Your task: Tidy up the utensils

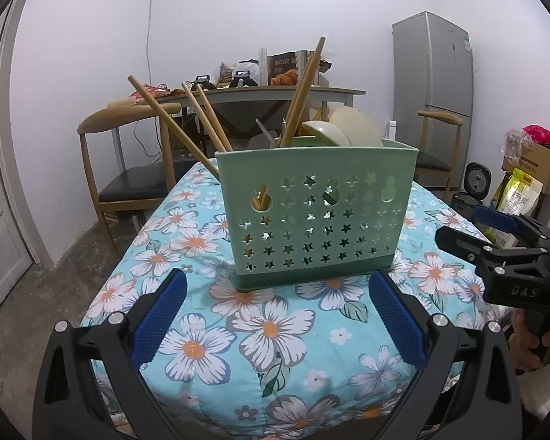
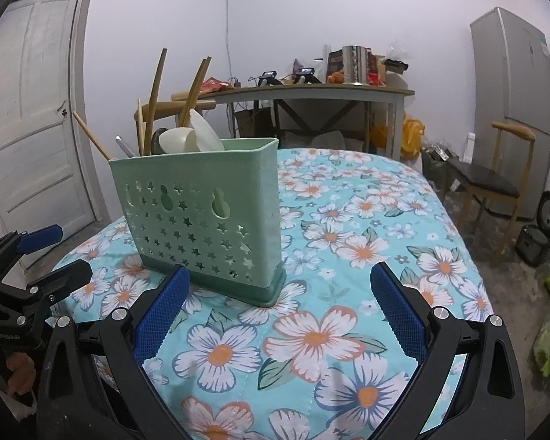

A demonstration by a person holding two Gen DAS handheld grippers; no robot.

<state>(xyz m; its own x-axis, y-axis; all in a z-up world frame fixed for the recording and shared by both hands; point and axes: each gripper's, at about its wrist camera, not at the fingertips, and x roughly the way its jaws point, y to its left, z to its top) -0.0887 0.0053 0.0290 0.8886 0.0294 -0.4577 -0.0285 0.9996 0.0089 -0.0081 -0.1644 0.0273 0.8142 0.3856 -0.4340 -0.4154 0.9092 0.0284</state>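
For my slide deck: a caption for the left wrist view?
Open left gripper faces a green utensil holder of chopsticks and spoons on a floral cloth.

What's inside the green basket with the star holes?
Wooden chopsticks and pale spoons poke out of the green basket. Their lower ends are mostly hidden by its wall.

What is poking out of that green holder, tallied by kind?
Wooden chopsticks: 5
Pale spoons: 2
Metal handle: 1
Total: 8 visible; anything fully inside the holder is hidden.
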